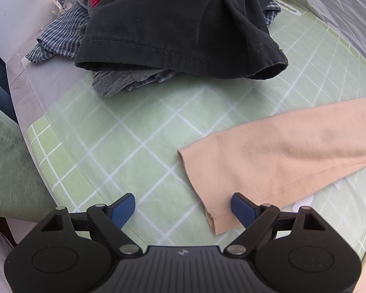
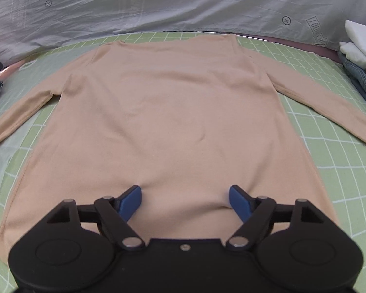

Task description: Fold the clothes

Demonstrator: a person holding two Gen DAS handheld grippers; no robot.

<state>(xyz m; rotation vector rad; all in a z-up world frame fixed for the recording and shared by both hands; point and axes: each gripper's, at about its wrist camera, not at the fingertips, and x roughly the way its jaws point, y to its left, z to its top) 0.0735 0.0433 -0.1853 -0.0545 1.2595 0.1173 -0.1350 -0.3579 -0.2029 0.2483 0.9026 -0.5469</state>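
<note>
A peach long-sleeved shirt (image 2: 163, 112) lies spread flat, sleeves out to both sides, on a green checked mat (image 2: 317, 131). The right gripper (image 2: 185, 201) hangs over the shirt's lower hem with its blue fingers (image 2: 131, 199) spread wide and grasping nothing. The left gripper (image 1: 183, 208) is likewise released above the mat, one finger just beside the cuff of a sleeve (image 1: 268, 156), near a pile of dark clothes (image 1: 178, 24).

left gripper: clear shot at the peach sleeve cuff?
Probably yes. The left gripper is open just above the sleeve cuff, which lies flat on the green grid mat, nothing between them.
</note>
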